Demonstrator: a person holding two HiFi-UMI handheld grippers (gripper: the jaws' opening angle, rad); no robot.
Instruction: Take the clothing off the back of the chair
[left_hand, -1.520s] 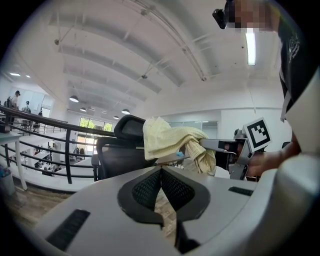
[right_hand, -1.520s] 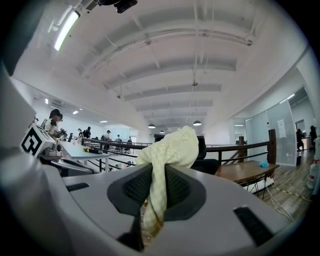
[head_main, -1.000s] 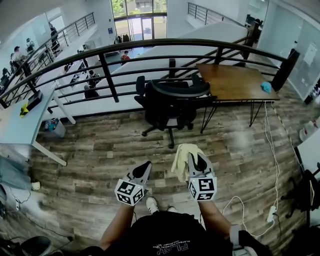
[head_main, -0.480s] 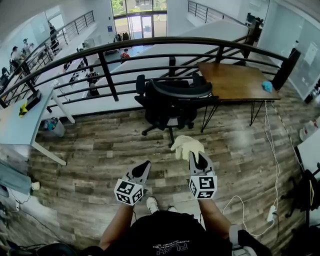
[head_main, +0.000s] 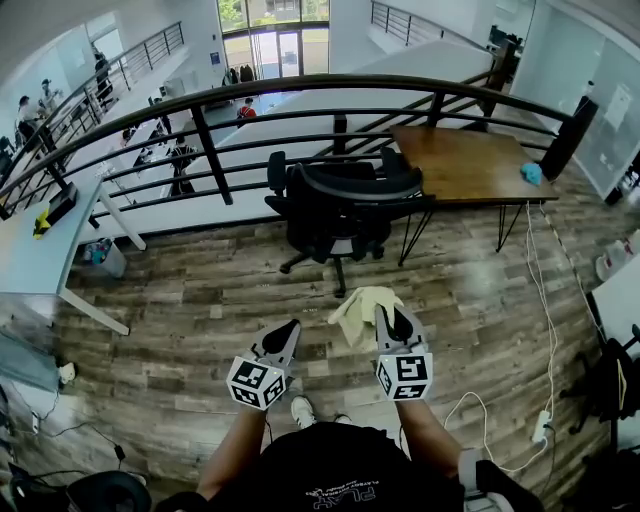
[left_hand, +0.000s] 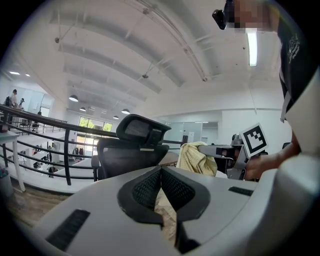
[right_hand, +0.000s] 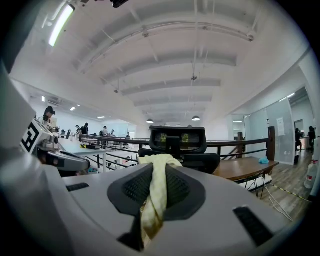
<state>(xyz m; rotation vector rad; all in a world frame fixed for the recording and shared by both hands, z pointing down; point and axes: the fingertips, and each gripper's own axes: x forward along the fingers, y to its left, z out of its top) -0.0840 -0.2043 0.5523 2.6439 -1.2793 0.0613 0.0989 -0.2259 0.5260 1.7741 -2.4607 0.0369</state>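
A black mesh office chair (head_main: 340, 205) stands by the railing, its back bare; I also see the chair (left_hand: 132, 150) (right_hand: 177, 140) ahead in both gripper views. A pale yellow garment (head_main: 358, 310) hangs in the air a short way in front of the chair. My right gripper (head_main: 393, 322) is shut on the garment (right_hand: 159, 162), which bunches over its pads and trails down between them (right_hand: 156, 172). The left gripper (head_main: 287, 335) hovers beside it, to its left, jaws shut with nothing between them (left_hand: 161, 172). From there the garment (left_hand: 195, 157) shows at the right.
A black railing (head_main: 300, 95) curves behind the chair. A wooden table (head_main: 465, 160) with a small blue object (head_main: 533, 173) stands to the right of the chair. A white desk (head_main: 40, 250) is at the left. Cables (head_main: 545, 330) run over the wood floor at the right.
The garment flapped upward half a second ago and now hangs lower from the right gripper. Both grippers keep nearly the same places in the head view.
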